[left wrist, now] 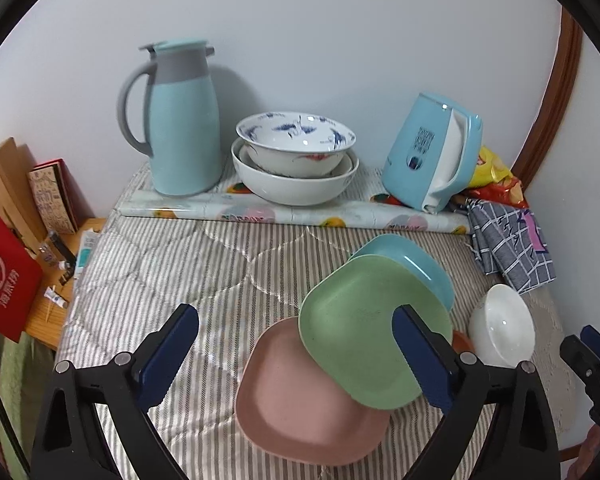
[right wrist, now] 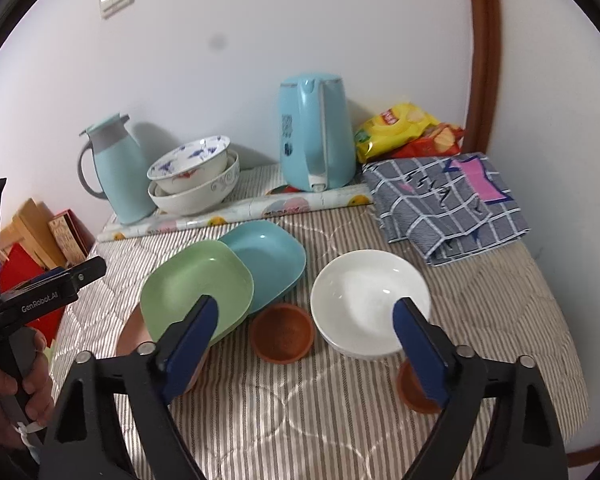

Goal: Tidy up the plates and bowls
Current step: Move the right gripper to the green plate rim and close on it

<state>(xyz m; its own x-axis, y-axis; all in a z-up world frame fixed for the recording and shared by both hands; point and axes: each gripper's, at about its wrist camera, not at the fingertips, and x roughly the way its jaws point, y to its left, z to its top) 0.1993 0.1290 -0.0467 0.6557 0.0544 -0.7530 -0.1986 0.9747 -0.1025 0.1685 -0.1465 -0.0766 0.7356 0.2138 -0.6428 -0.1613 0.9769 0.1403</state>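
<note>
Three square plates lie overlapped on the striped quilt covering the desk: the green plate rests on top, its near edge over the pink plate and its far edge over the blue plate. To their right stands the white bowl, with a small brown bowl just beside it, between it and the plates, and a second brown bowl near its front edge, partly hidden by my right tool's finger.

My left tool is released, its fingers spread wide above the pink and green plates, holding nothing. My right tool is likewise released, fingers wide apart over the small brown bowl and the white bowl; whether it touches either I cannot tell.

Along the wall at the back, stacked patterned bowls sit between a pale blue jug on the left and a blue kettle on the right, behind a rolled sheet. Right of the kettle lie snack bags and a checked cloth. Red and brown boxes stand off the left edge.
</note>
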